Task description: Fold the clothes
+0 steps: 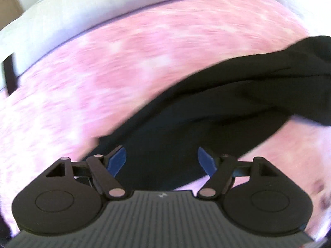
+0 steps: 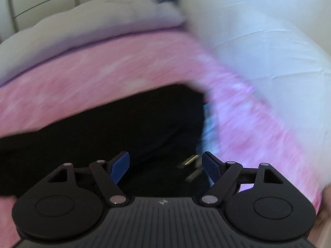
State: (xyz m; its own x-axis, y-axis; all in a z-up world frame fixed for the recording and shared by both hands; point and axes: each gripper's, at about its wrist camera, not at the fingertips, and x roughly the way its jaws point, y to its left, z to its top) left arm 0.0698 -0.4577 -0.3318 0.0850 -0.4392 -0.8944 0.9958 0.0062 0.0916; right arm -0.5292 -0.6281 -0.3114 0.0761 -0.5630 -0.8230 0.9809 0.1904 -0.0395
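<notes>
Over a pink mottled blanket (image 1: 124, 66) the left gripper (image 1: 161, 161) stands wide, its blue pads (image 1: 118, 159) pressing on nothing, with a black garment (image 1: 238, 95) lying crumpled on the blanket beneath and beyond them. The right gripper (image 2: 165, 166) is likewise spread wide and empty above the same dark cloth (image 2: 124, 124). Only the left view shows a wooden door (image 1: 8, 4); only the right shows a white pillow (image 2: 269, 41) and a small gold-coloured bit (image 2: 189, 159) near the right-hand pad.
</notes>
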